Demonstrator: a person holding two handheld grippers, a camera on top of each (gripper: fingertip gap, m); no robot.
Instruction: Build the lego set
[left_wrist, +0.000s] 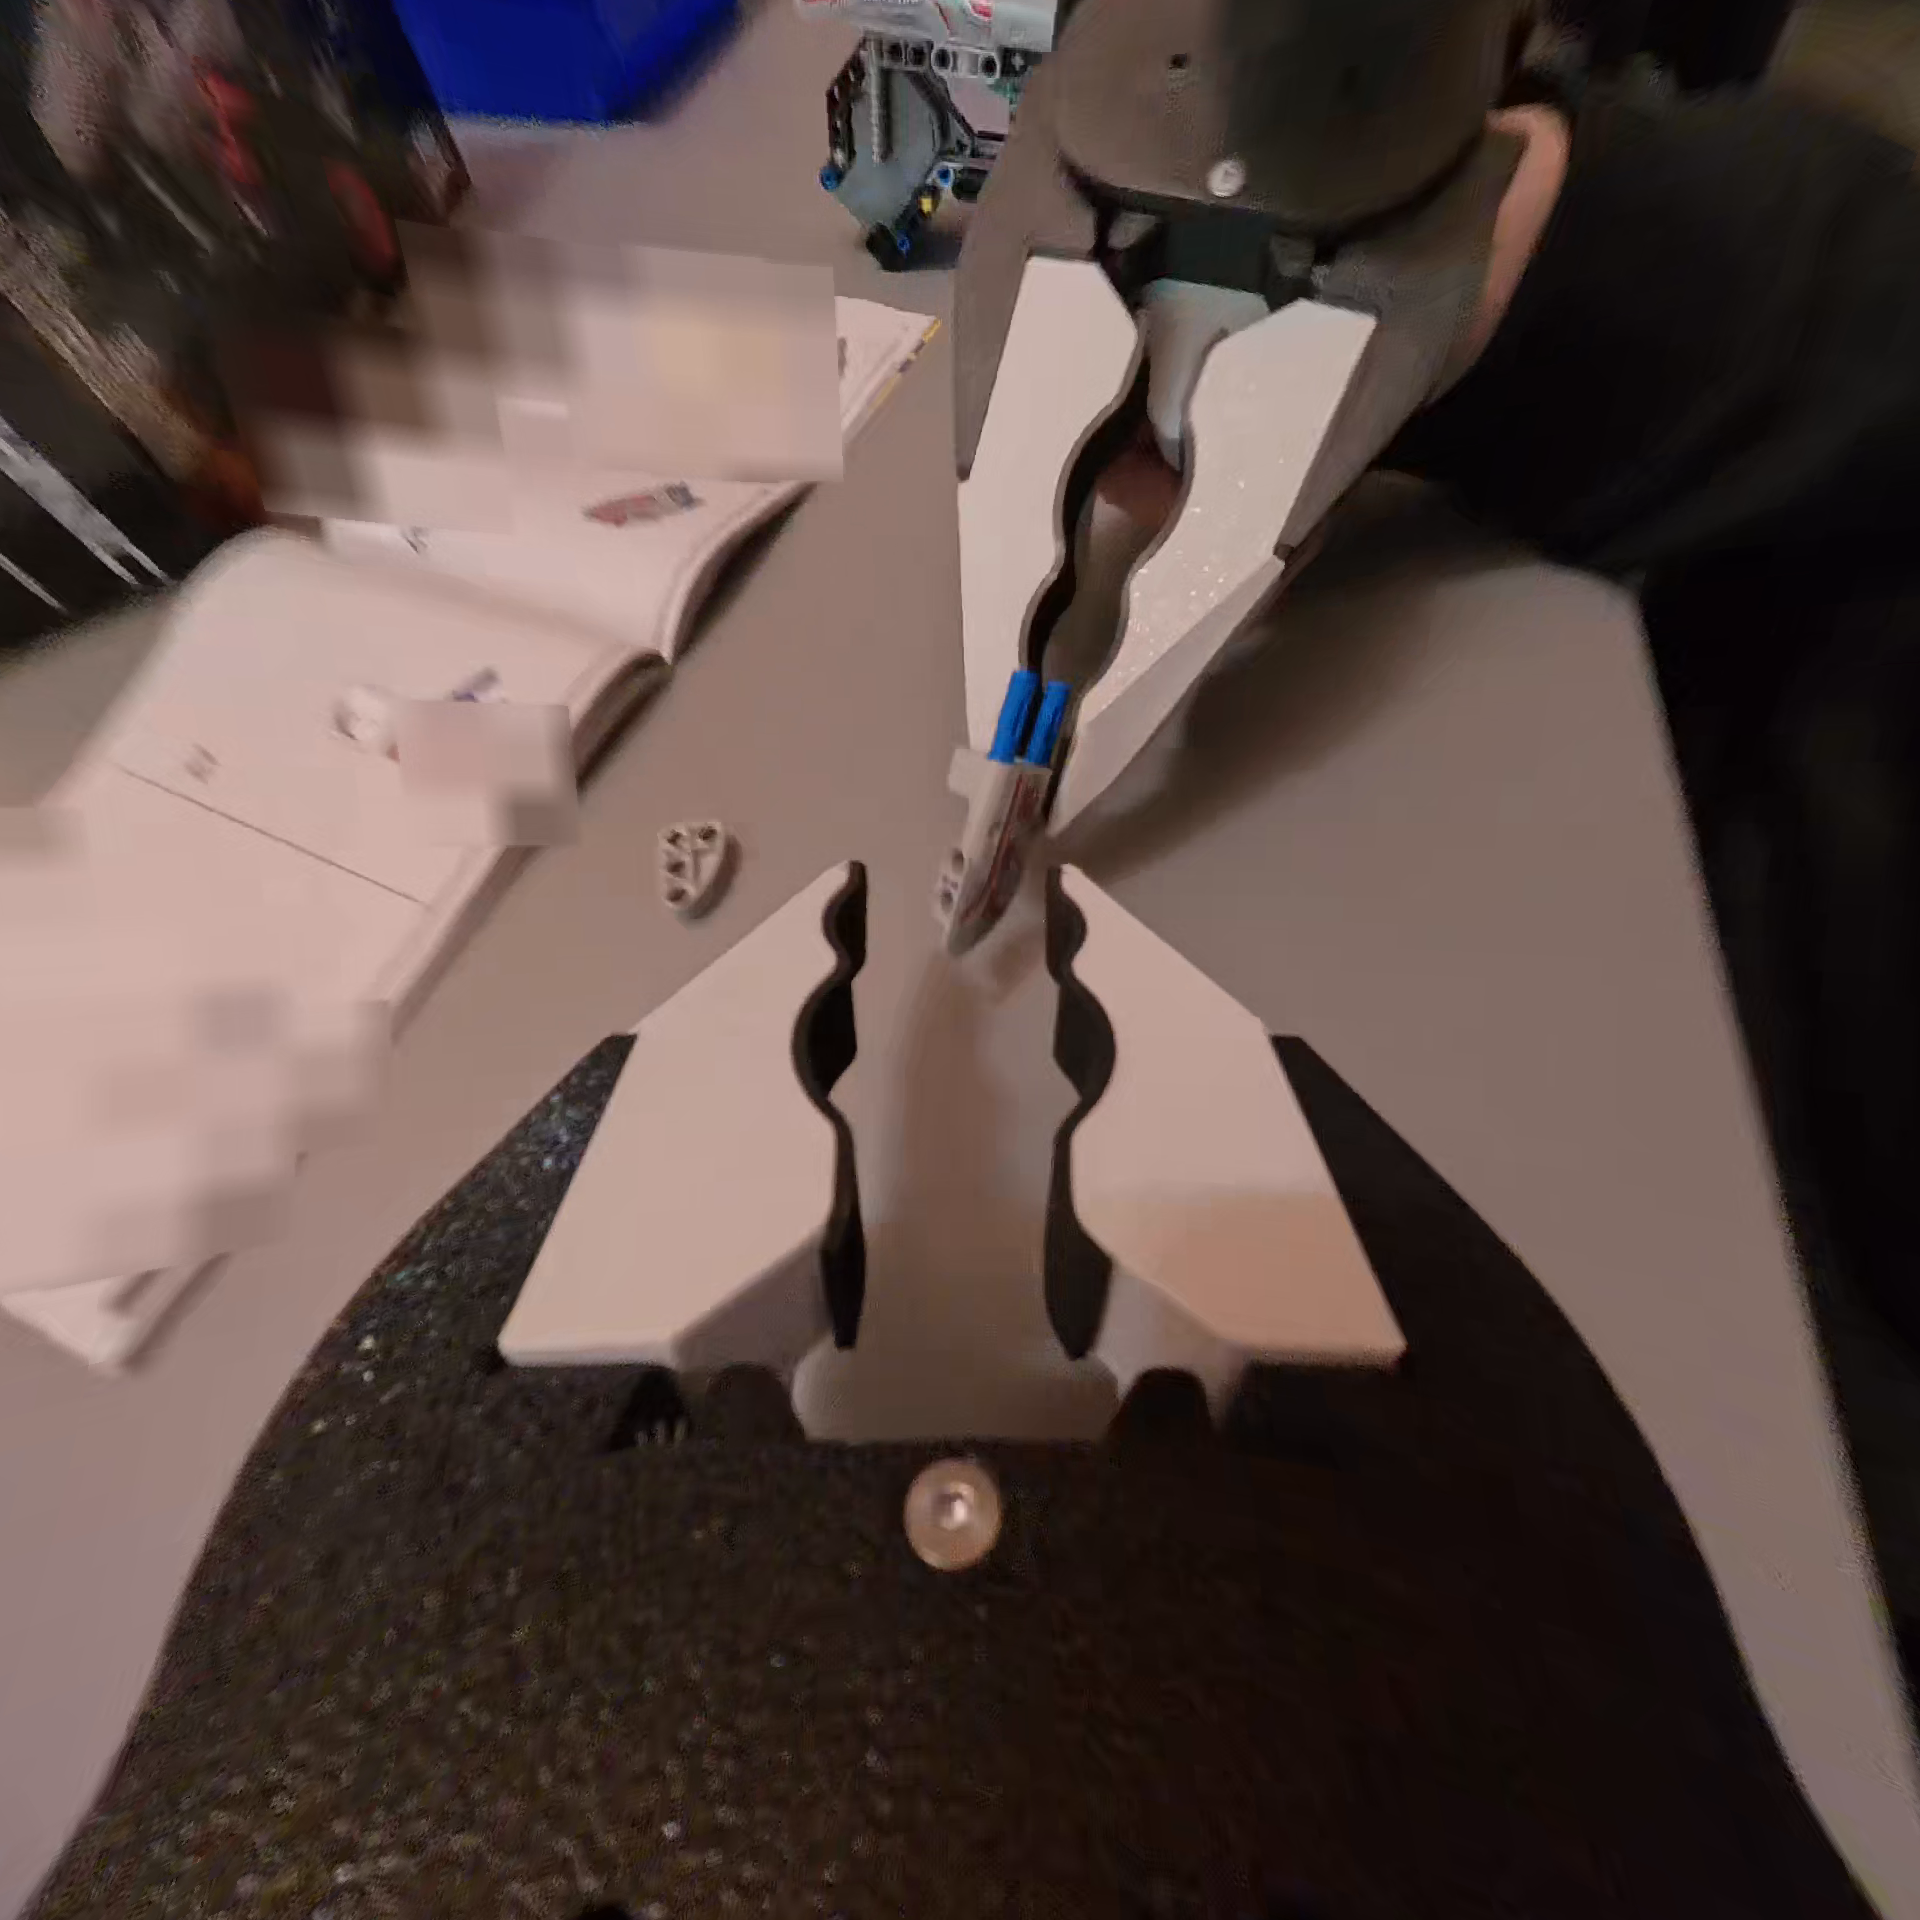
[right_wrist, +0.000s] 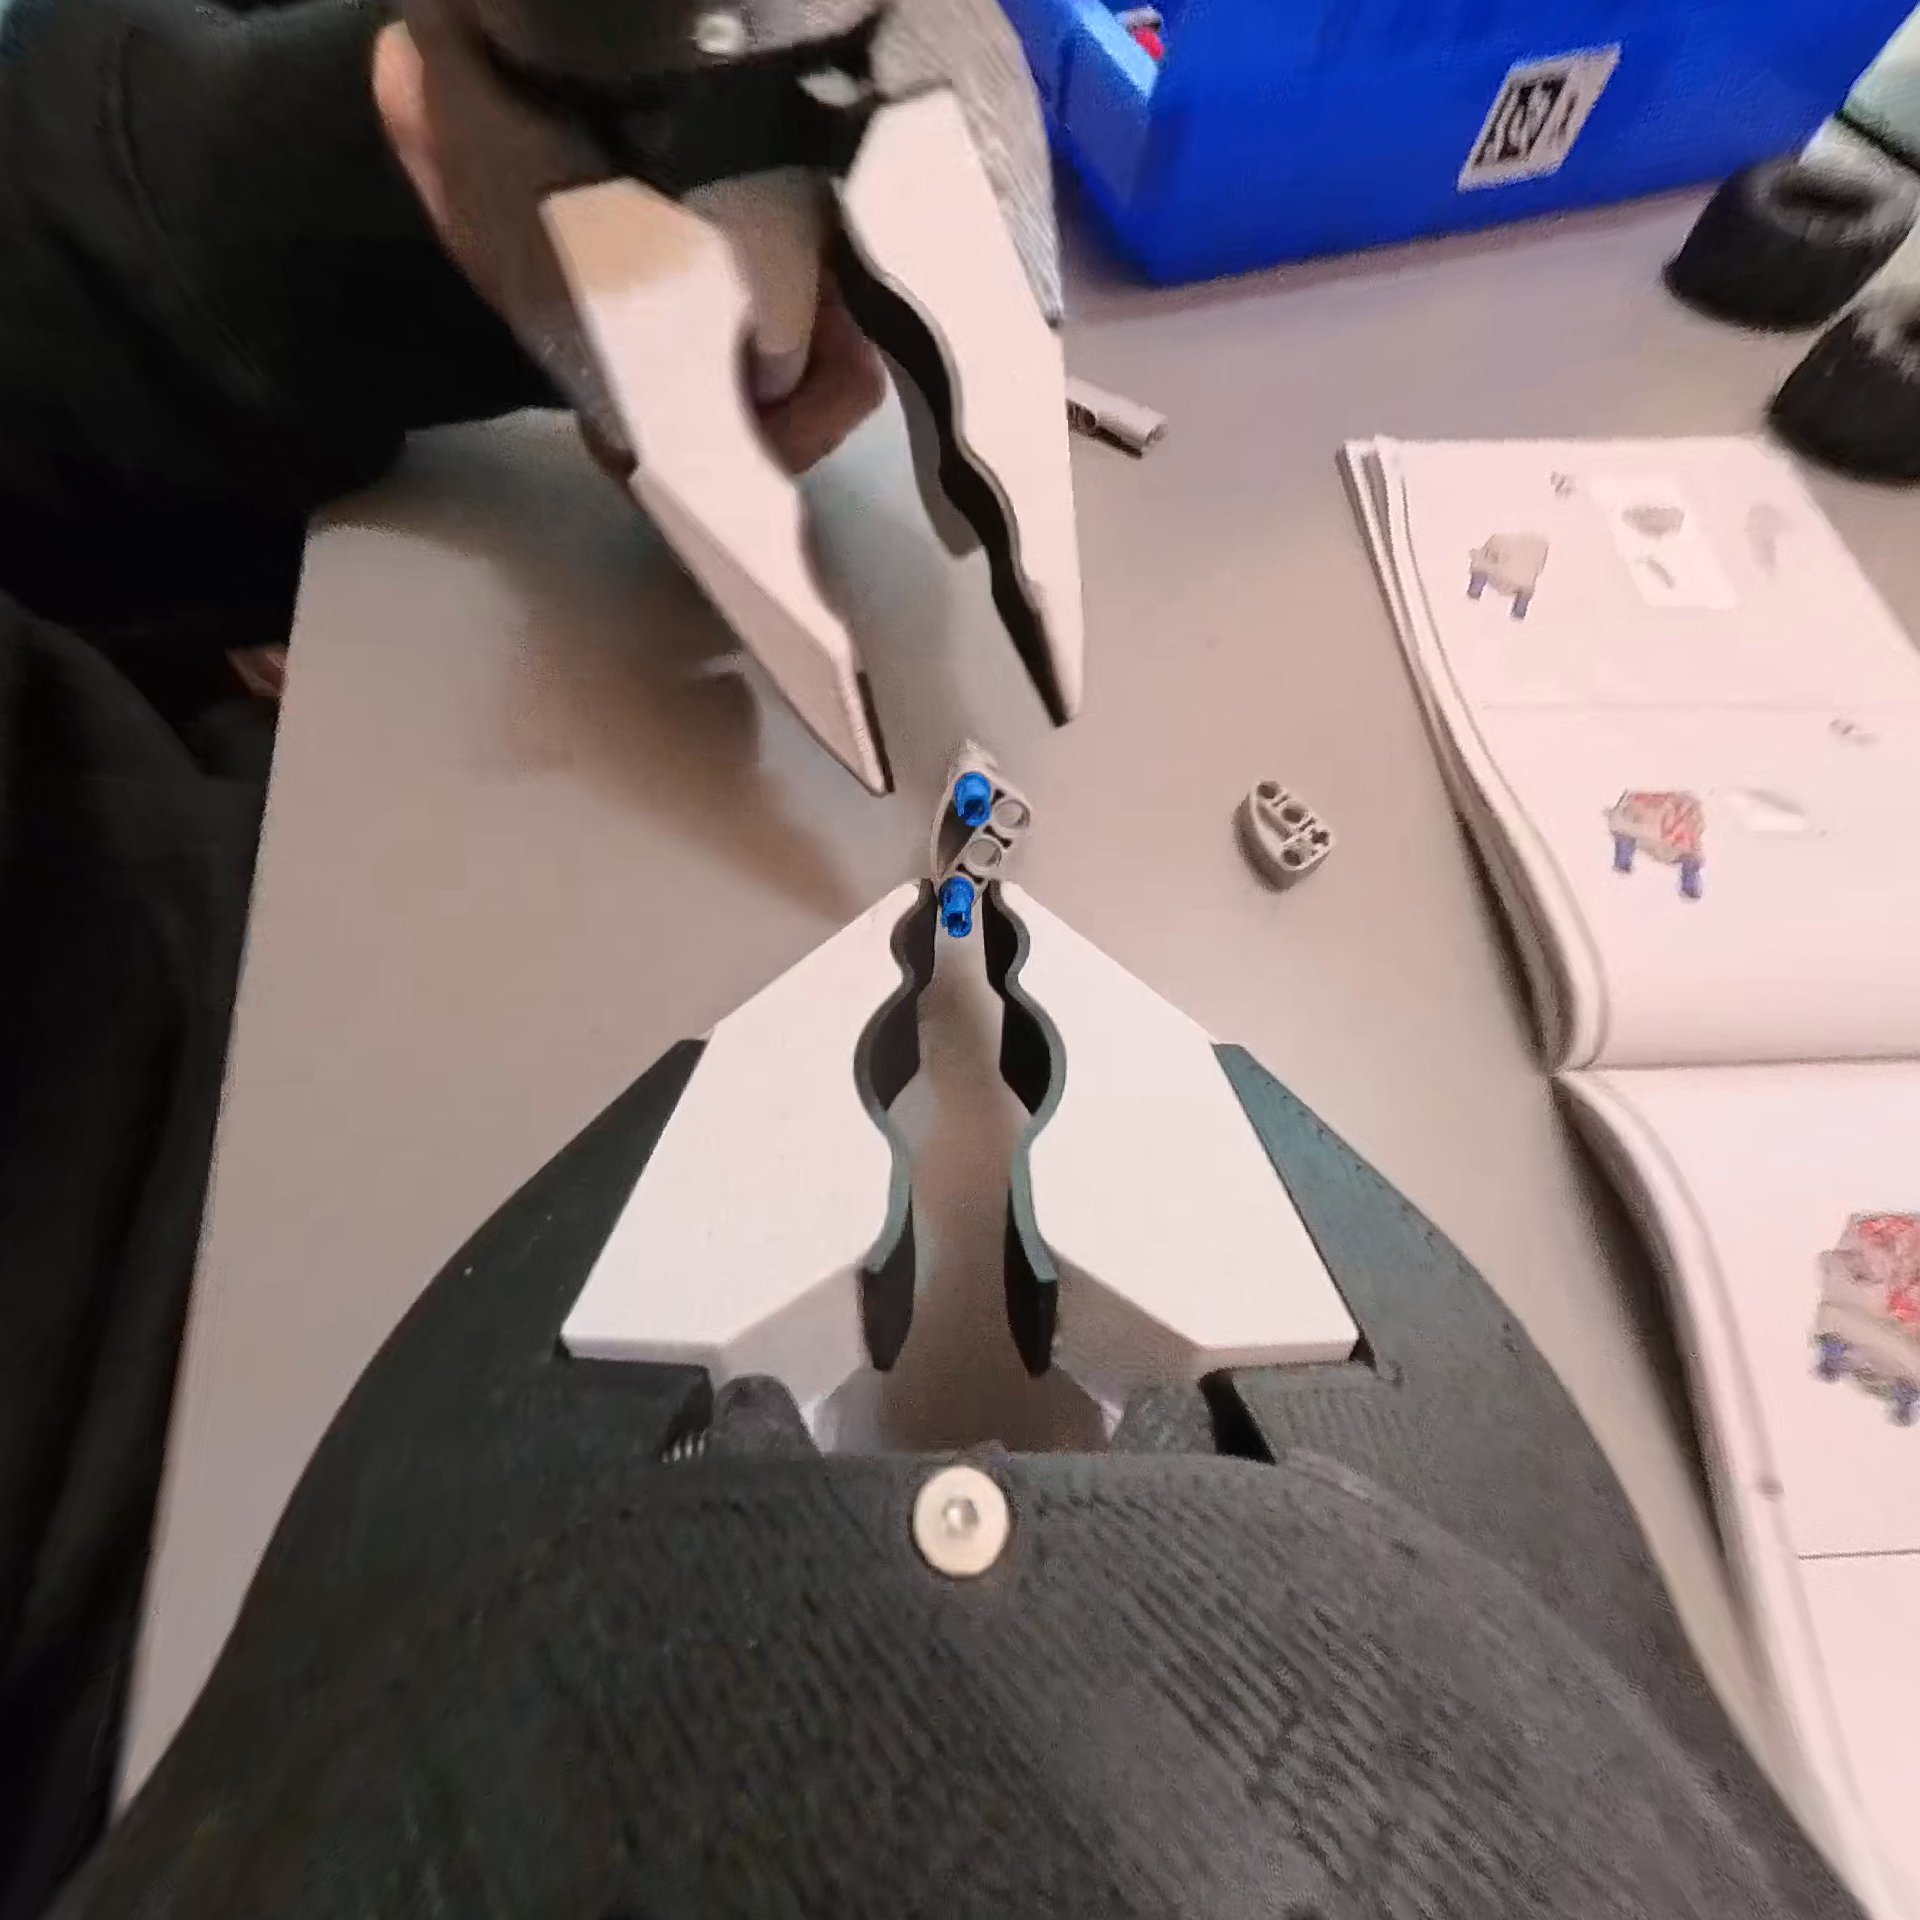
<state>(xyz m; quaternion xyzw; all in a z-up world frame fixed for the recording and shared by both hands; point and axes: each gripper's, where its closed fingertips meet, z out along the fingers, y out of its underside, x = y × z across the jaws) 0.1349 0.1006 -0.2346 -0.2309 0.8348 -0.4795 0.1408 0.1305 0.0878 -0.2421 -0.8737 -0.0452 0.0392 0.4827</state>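
My right gripper (right_wrist: 961, 899) is shut on a small grey lego piece (right_wrist: 977, 831) with two blue pins (right_wrist: 971, 800) and holds it above the grey table (right_wrist: 520, 935). In the left wrist view this gripper (left_wrist: 1044, 805) comes down from the upper right with the piece (left_wrist: 987, 862). My left gripper (left_wrist: 956, 878) is open and empty, its tips on either side of the piece's free end, apart from it. It also shows in the right wrist view (right_wrist: 971, 748). A second grey lego piece (left_wrist: 696, 854) (right_wrist: 1285, 834) lies loose on the table.
An open instruction booklet (right_wrist: 1662, 727) (left_wrist: 312, 883) lies beside the work spot. A blue bin (right_wrist: 1351, 125) and black tyres (right_wrist: 1797, 239) stand at the back. A partly built model (left_wrist: 914, 135) stands far off. A person's dark sleeve (right_wrist: 156, 312) is close. The partly built model (left_wrist: 914, 135) is about equally far from each gripper, around 30 centimetres.
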